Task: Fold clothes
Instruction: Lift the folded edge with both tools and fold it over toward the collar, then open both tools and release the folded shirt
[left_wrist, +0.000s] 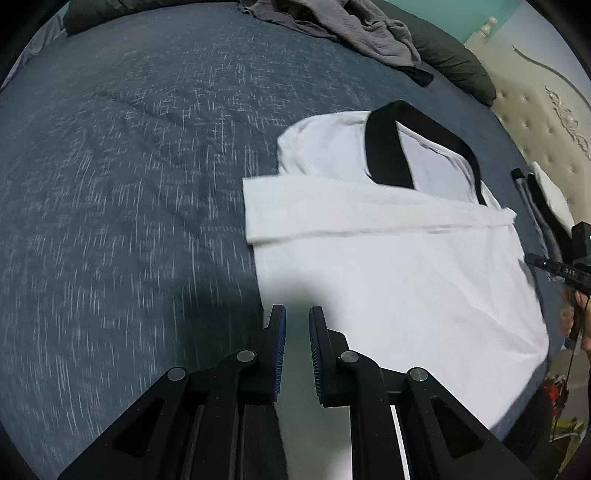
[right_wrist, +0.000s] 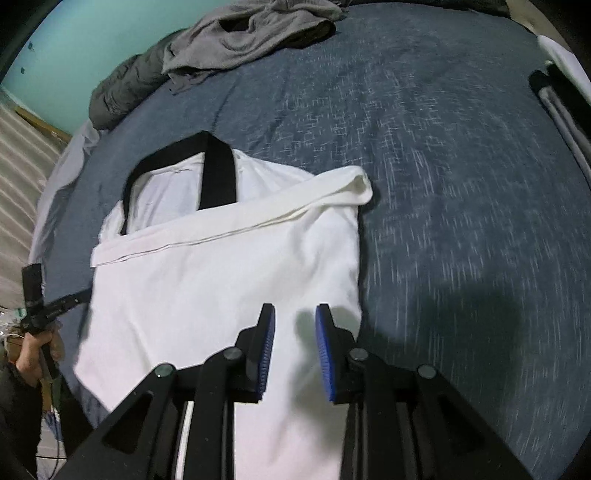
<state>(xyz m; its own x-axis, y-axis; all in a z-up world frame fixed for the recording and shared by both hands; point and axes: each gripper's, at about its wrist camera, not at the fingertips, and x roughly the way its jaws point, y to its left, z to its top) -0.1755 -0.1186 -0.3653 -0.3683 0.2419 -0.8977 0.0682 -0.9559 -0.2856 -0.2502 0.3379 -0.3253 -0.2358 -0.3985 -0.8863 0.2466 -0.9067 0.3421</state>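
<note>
Between our left tool's (left_wrist: 297, 314) blue pads we see only a narrow gap and nothing in it: released, hanging over the near left edge of the white T-shirt (left_wrist: 399, 280). Our right tool (right_wrist: 295, 312) reads the same, jaws slightly apart, nothing gripped, over the shirt's near right part. Neither pad set visibly touches the cloth.

Shirt lies flat on the bed's dark blue speckled cover (left_wrist: 129, 184), partly folded. Both sides are turned in, and one white sleeve (right_wrist: 236, 221) lies across the chest from edge to edge. Black neck band (right_wrist: 218, 173) is at the far end, pointing away from us.

In each wrist view we catch the other tool at the frame's edge, gripped by a hand (right_wrist: 35, 354) beside the shirt.

Farther out, a crumpled grey garment (right_wrist: 251, 37) sits at the bed's far edge, well apart from the shirt, with a dark quilted item (right_wrist: 122, 92) just beside it. A folded black-and-grey piece (right_wrist: 561, 107) lies at the right side of the bed. Tufted beige headboard (left_wrist: 535, 122) and teal wall (right_wrist: 74, 48) behind. Cover is motion-blurred in both views.
</note>
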